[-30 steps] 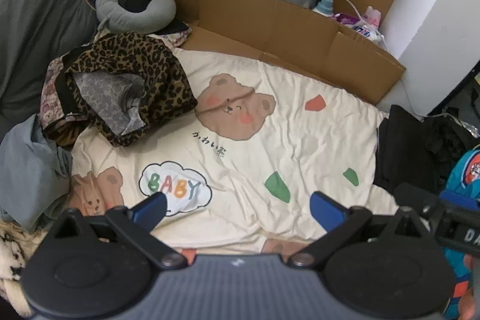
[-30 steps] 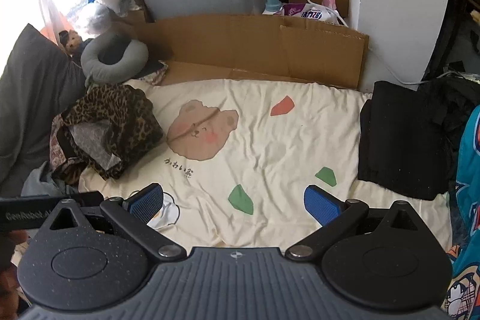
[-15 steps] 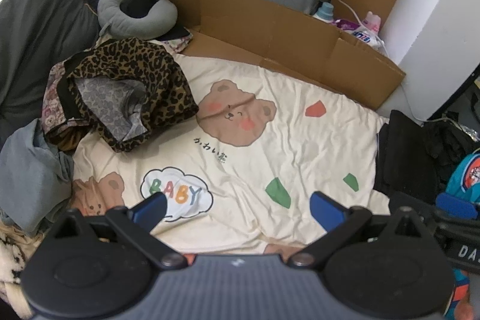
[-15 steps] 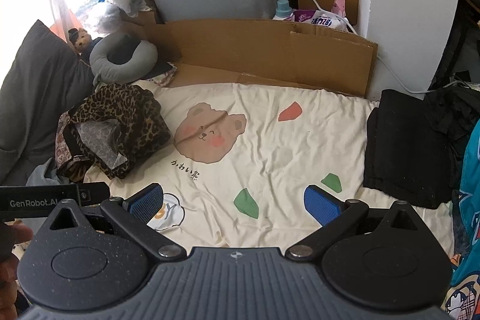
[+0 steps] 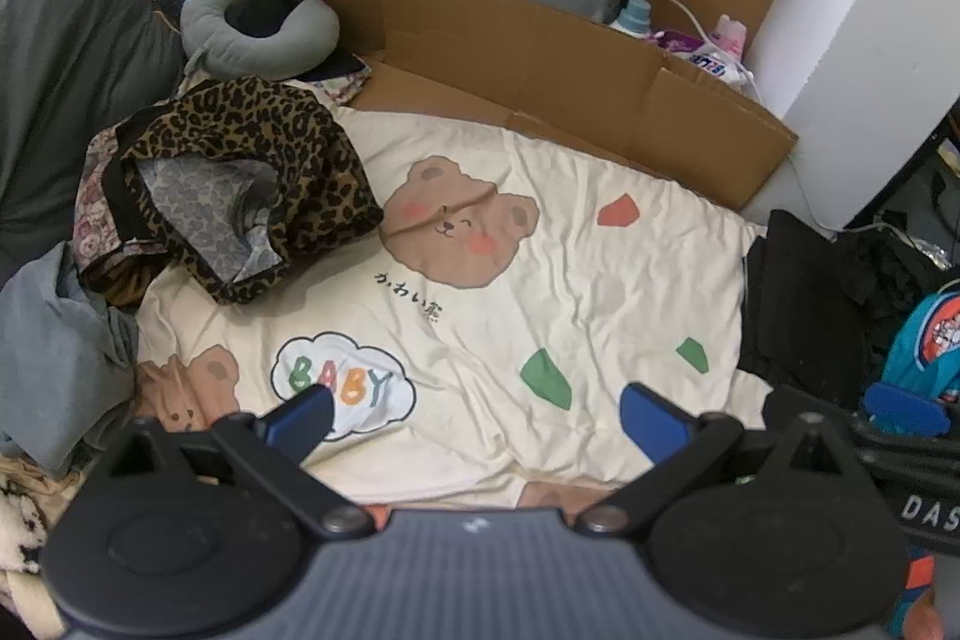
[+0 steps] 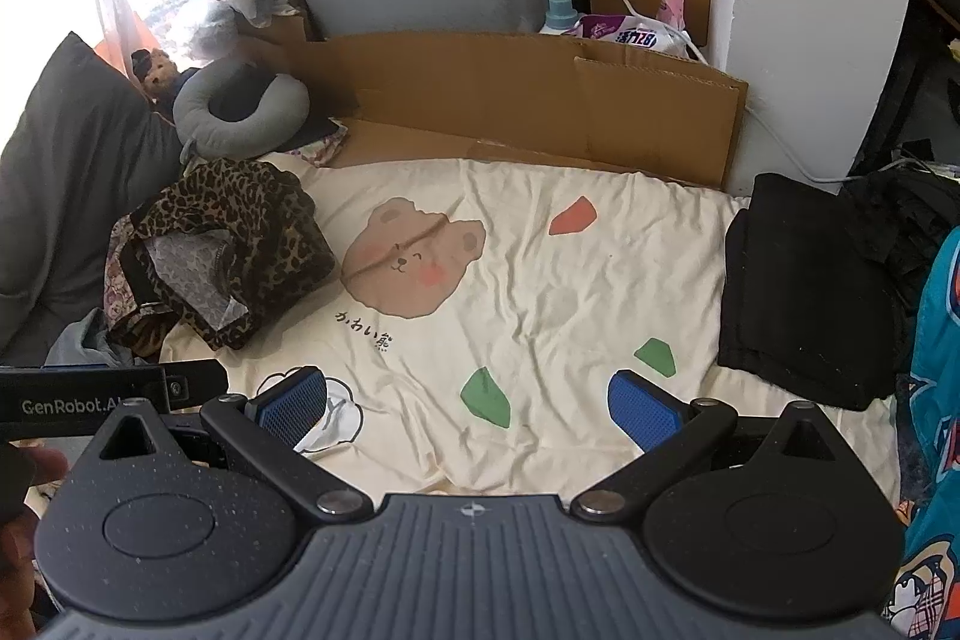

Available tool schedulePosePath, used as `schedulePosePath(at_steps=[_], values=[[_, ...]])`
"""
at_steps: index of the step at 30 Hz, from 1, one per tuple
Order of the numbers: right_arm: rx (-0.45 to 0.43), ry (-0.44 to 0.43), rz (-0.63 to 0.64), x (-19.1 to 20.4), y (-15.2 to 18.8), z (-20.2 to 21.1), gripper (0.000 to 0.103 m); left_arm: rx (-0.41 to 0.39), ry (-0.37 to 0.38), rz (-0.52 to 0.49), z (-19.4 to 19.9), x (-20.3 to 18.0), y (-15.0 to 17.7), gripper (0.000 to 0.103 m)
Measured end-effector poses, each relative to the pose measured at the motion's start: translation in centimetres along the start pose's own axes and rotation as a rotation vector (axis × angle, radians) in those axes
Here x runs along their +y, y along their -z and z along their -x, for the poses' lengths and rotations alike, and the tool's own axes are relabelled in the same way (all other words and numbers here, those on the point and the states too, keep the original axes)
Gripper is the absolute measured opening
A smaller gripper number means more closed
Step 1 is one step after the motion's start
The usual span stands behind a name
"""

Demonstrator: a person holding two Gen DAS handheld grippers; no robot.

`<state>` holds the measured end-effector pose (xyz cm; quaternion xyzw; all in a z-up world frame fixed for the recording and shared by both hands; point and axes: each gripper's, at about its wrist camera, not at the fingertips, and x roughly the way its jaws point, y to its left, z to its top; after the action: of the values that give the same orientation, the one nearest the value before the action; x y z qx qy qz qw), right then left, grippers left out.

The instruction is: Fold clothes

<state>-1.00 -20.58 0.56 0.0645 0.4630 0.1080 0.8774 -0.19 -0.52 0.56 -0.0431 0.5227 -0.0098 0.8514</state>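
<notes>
Currently both left gripper (image 5: 474, 415) and right gripper (image 6: 468, 403) hover over the cream bear blanket (image 5: 540, 292), jaws wide, nothing held. Leopard-print garment (image 5: 252, 172) heaped mid-left of frame; folded black garment (image 6: 804, 292) at right edge.

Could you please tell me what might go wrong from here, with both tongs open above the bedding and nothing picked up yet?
1. The crumpled leopard-print garment lies tangled with a floral cloth beneath it, so a pinch might lift both.
2. The cream bear-print sheet is wrinkled; low open right tongs could snag it.
3. The folded black garment sits at the sheet's edge and might get nudged.
</notes>
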Motion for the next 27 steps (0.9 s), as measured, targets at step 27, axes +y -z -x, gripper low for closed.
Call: schedulePosePath(at_steps=[27], values=[[-0.018,0.056,0.06,-1.1,0.4,-0.4,0.103,-0.008,-0.006,0.011,0.0,-0.3,0.3,0.102]])
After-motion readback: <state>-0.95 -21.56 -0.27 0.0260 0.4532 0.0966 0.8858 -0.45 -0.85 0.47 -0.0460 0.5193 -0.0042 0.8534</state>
